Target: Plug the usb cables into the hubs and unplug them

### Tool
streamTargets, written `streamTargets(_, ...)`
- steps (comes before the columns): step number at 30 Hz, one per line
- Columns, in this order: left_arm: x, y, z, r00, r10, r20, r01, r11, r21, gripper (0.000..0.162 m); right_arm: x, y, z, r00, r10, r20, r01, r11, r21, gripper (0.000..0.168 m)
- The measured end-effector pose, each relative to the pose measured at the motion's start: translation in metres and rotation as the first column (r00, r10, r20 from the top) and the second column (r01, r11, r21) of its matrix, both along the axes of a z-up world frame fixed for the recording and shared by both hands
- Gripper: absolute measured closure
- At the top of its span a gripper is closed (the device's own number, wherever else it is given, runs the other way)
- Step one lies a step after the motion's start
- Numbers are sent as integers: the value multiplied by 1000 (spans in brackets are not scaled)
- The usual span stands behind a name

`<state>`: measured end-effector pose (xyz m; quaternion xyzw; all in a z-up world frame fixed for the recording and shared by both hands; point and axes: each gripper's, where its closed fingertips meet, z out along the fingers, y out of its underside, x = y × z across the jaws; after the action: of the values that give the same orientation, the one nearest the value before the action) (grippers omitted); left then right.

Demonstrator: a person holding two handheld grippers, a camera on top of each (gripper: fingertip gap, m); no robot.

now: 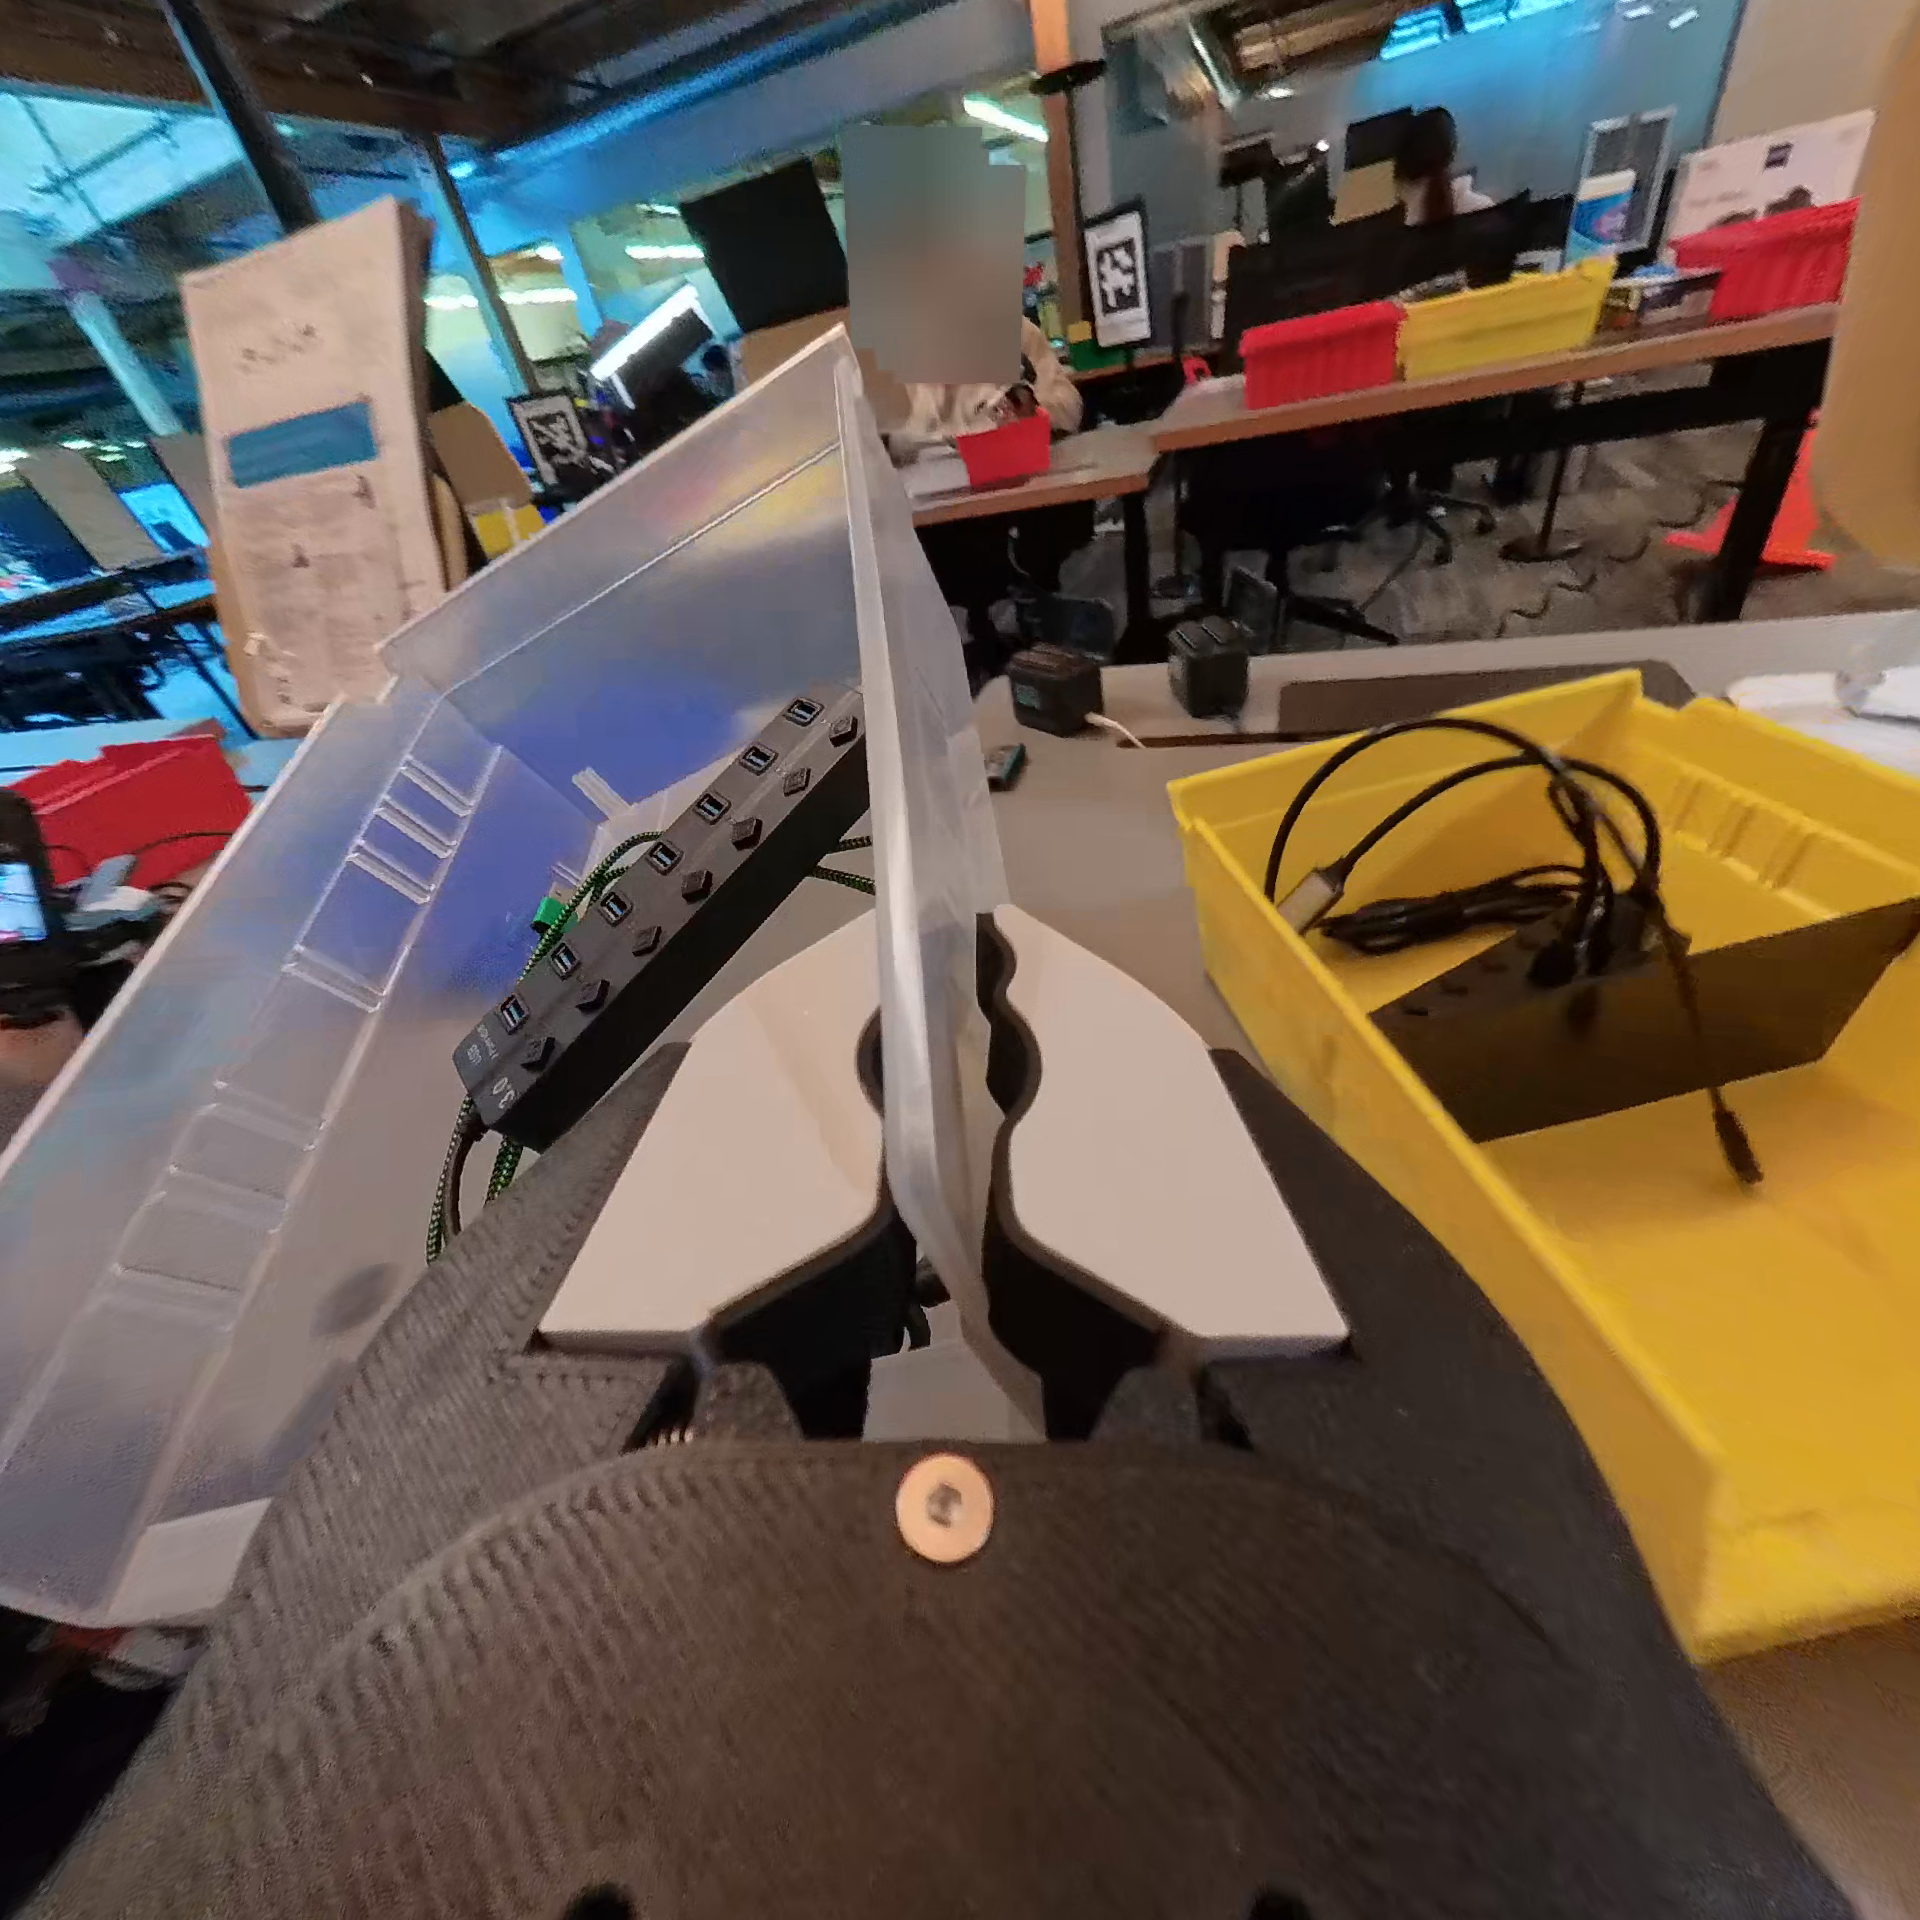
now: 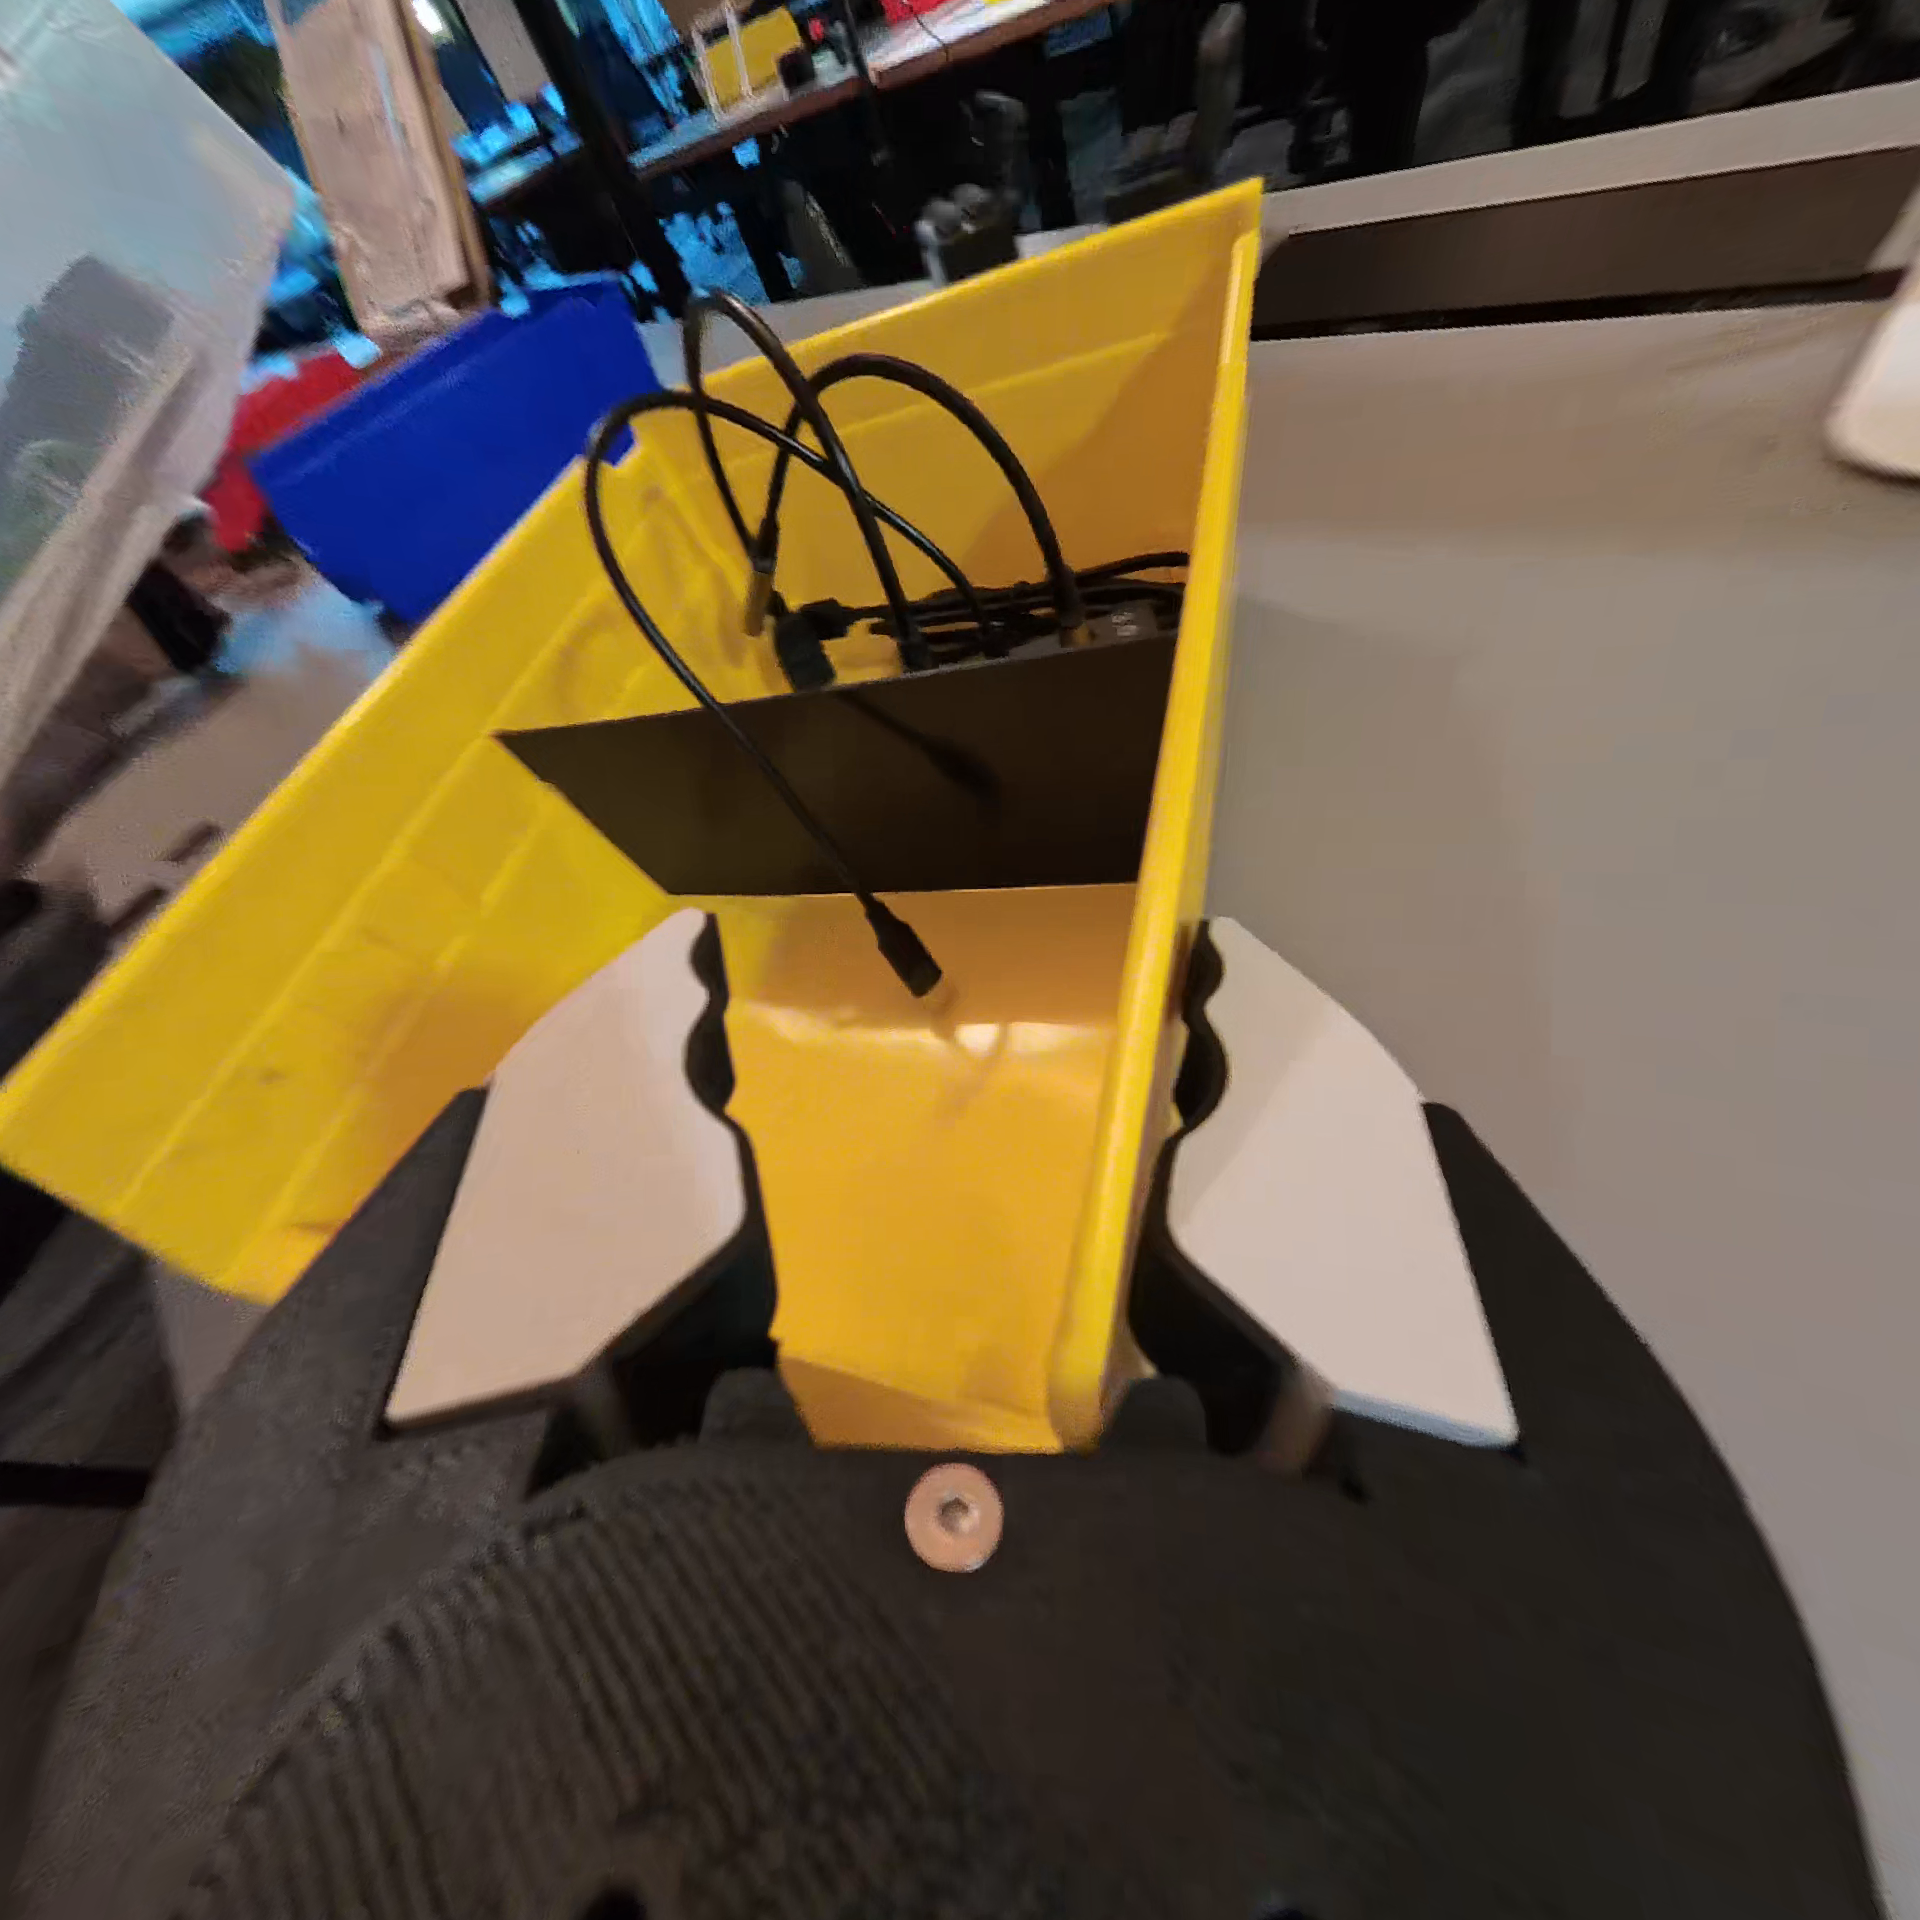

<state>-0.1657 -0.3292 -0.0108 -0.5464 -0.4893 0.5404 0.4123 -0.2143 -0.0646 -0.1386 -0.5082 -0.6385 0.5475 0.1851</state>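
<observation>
On a grey desk [image 1: 1101,831], a long black USB hub [image 1: 665,920] with a row of blue ports lies tilted inside a clear plastic bin [image 1: 312,1039], at about 10 o'clock from the left tongs [image 1: 935,1091]; a green-and-black braided cable [image 1: 473,1164] trails from beneath it. The left tongs are clenched on the clear bin's right wall, which rises steeply between the two white fingers [image 1: 748,1143] with the bin tipped up. At 3 o'clock in the left wrist view sits a yellow bin [image 1: 1558,1403] holding a second black hub [image 1: 1621,997] behind a black divider [image 2: 883,800], with black USB cables [image 2: 831,457] looping above it and one loose plug [image 2: 914,961] hanging over the divider. The right tongs [image 2: 956,1143] straddle the yellow bin's right wall, fingers spread apart and not pressed together. A blue bin [image 2: 447,447] stands at 10 o'clock beyond, with red bins [image 1: 1320,348] on far tables.
</observation>
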Motion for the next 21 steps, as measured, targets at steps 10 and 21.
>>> streamTargets(10,19,-29,41,997,51,-59,-53,998,-26,152,61,-88,7,992,129,-7,-128,974,-187,94)
streamTargets(21,27,17,58,993,-92,-78,91,996,-22,152,38,-160,3,953,300,39,-297,951,-83,99)
